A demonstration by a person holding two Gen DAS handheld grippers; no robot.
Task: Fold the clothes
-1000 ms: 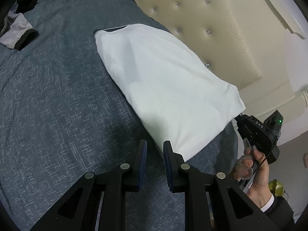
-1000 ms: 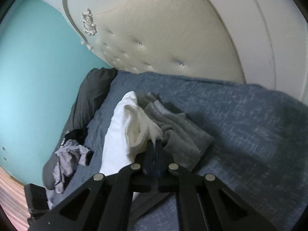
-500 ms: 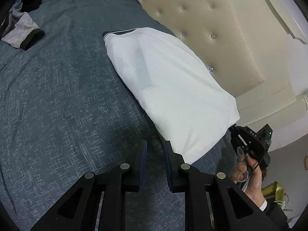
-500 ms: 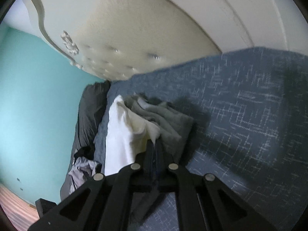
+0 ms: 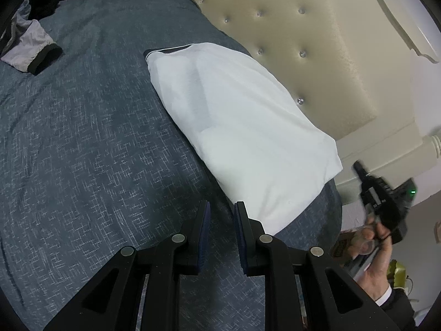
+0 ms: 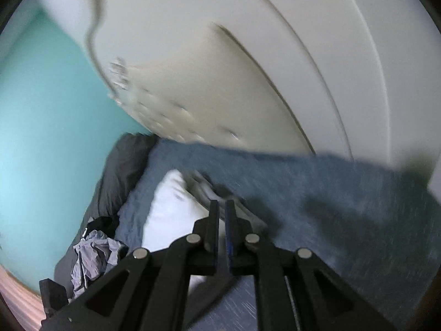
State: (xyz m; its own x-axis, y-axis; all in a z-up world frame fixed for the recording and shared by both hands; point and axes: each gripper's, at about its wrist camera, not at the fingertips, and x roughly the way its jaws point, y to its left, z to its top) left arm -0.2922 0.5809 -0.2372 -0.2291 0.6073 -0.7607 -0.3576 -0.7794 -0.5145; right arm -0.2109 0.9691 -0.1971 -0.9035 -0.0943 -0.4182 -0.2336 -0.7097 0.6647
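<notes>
White garment [image 5: 242, 127] lies folded flat at 1 o'clock on the bed [image 5: 82, 151] by the headboard, out of the working space; left gripper [image 5: 222, 215] hovers slightly parted, empty; right gripper [image 6: 222, 212] narrowly parted, empty, blurred.

Motion blur is smearing the whole right wrist view, the grey garment [image 6: 249, 215] is hiding mostly behind the right gripper [image 6: 222, 207], and the lilac garment [image 5: 26, 47] is running off the left wrist frame.
</notes>
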